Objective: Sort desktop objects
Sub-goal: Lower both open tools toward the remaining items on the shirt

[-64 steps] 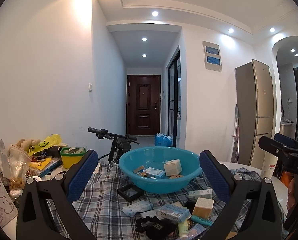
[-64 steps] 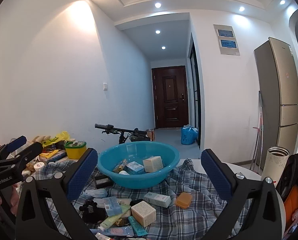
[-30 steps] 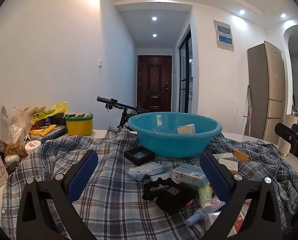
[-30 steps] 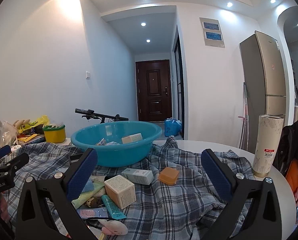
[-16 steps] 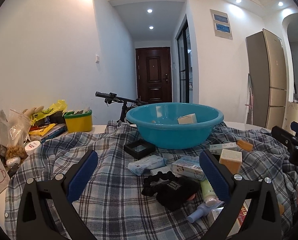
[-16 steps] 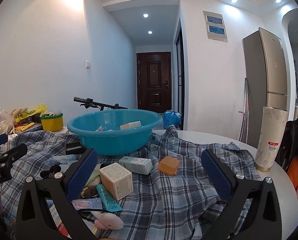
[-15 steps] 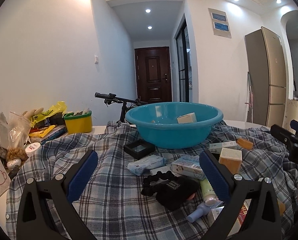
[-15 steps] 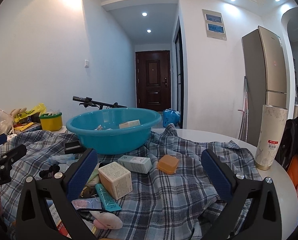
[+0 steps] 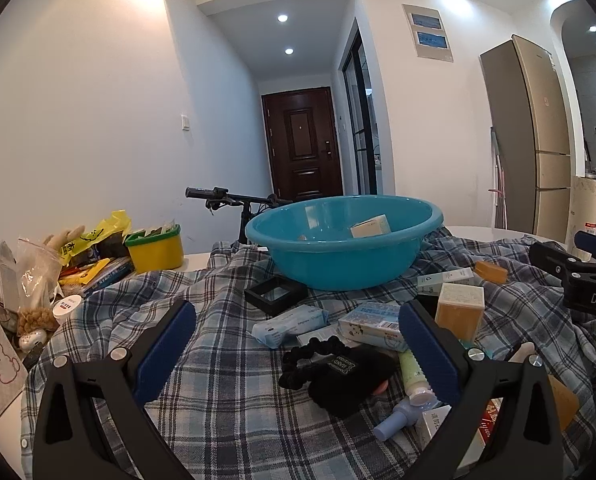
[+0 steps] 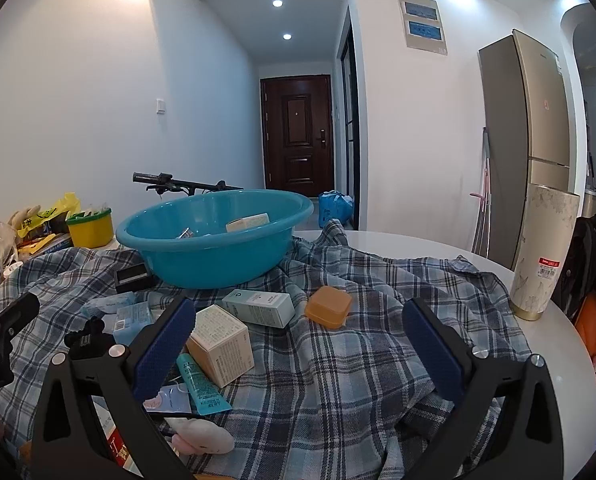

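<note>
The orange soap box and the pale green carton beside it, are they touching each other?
Apart. The right wrist view shows plaid cloth between the orange soap box and pale green carton.

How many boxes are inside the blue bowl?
2 that show: a cream box lying near the middle of the bowl, and a smaller one left of it. The rim may hide more.

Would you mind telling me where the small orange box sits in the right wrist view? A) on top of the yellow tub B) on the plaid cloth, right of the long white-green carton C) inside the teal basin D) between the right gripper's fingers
B: the small orange box rests on the plaid cloth, just right of the long white-green carton, outside the teal basin; the right gripper is open and holds nothing.
</note>
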A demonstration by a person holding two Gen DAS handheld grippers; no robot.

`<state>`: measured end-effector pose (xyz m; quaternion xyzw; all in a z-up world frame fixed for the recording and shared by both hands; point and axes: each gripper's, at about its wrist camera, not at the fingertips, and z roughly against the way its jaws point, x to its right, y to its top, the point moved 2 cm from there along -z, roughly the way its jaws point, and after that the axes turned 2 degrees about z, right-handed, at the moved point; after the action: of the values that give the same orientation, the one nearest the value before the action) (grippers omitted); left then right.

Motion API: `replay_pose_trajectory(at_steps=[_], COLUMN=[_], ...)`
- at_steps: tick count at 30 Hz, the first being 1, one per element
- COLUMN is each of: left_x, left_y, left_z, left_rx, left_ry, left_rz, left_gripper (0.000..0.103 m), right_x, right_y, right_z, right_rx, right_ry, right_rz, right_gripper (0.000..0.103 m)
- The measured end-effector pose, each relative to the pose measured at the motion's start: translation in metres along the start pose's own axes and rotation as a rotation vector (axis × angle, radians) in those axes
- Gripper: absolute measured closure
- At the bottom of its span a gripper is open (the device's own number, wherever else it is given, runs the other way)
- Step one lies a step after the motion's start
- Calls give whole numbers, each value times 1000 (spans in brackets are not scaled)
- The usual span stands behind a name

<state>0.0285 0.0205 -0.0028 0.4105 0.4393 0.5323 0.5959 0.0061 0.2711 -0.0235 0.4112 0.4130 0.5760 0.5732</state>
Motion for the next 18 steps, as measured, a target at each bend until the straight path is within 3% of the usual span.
replay_pose_trajectory(at_steps=[18], left_x=[0], left_y=[0], left_z=[0], left_rx=[1], left_ry=[0], left_rz=[1], left_gripper=[0], right_x=[0], right_y=[0], right_z=[-1], right_rx=[-4], right_ry=[1], right_rz=[-5], right_gripper=[0])
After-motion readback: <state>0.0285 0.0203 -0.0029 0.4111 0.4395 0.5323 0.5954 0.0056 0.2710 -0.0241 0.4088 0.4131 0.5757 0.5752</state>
